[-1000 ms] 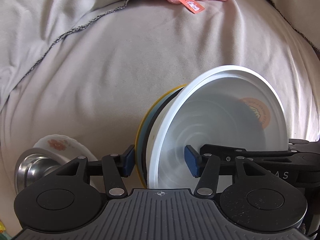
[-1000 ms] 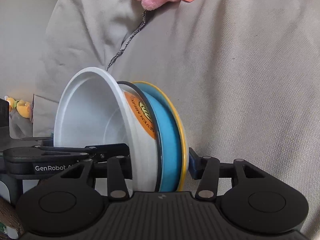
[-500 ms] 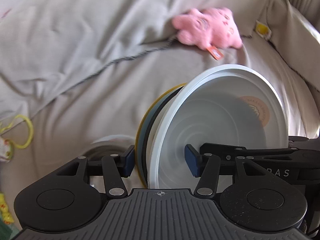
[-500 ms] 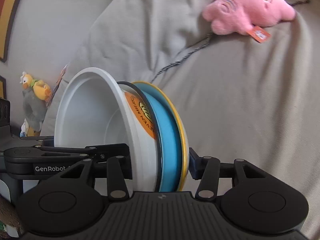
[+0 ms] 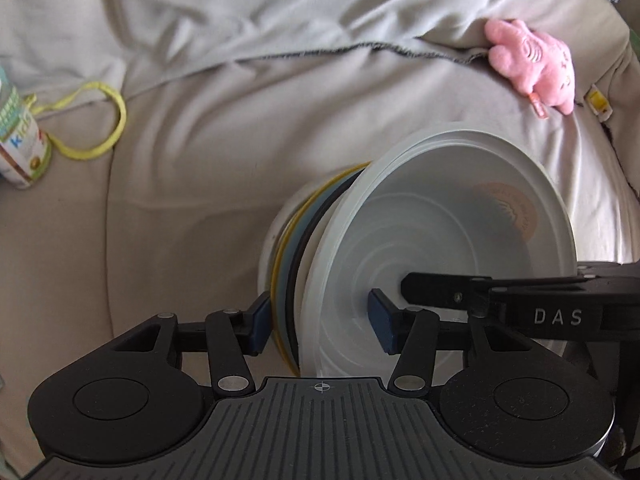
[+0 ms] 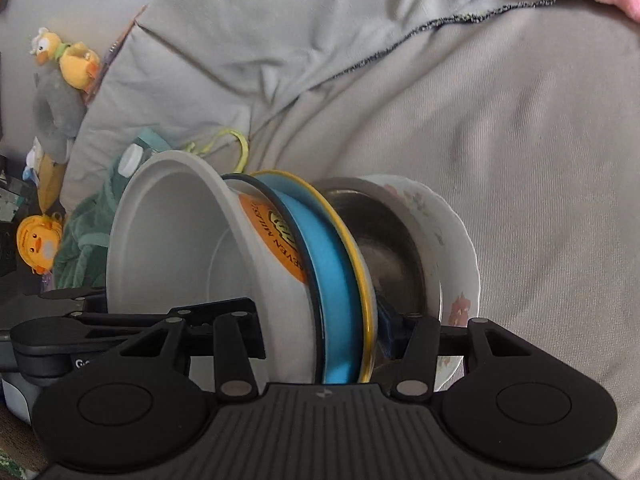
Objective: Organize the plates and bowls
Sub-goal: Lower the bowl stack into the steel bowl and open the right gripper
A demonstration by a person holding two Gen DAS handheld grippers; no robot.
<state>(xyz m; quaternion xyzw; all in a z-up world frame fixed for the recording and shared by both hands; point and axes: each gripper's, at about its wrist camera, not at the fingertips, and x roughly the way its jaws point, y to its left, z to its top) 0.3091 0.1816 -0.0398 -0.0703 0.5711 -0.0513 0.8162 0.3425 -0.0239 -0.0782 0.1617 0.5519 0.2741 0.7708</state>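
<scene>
Bowls and plates nested into one stack hang between two hand-held grippers above a bed draped in a grey sheet. Seen from the right wrist camera and reading left to right, the stack holds one white bowl with an orange label on its underside, one dark-rimmed piece too hidden to name, and one blue plate with a yellow rim. Just behind it on the sheet sit one steel bowl and one flowered white plate. The left gripper has its jaws closing, one pad on the yellow rim, the other not yet touching inside the white bowl. The right gripper has its jaws pinching the same stack from the opposite side. Scattered further off are one printed carton, one yellow-green loop of cord and one pink plush toy; the right view also shows yellow duck toys at the far left. The likely risk is that the pieces, held on edge and only loosely nested, slide apart if either grip slackens. A second risk is the stack knocking the steel bowl and flowered plate, which lie close behind it on soft, uneven bedding.
</scene>
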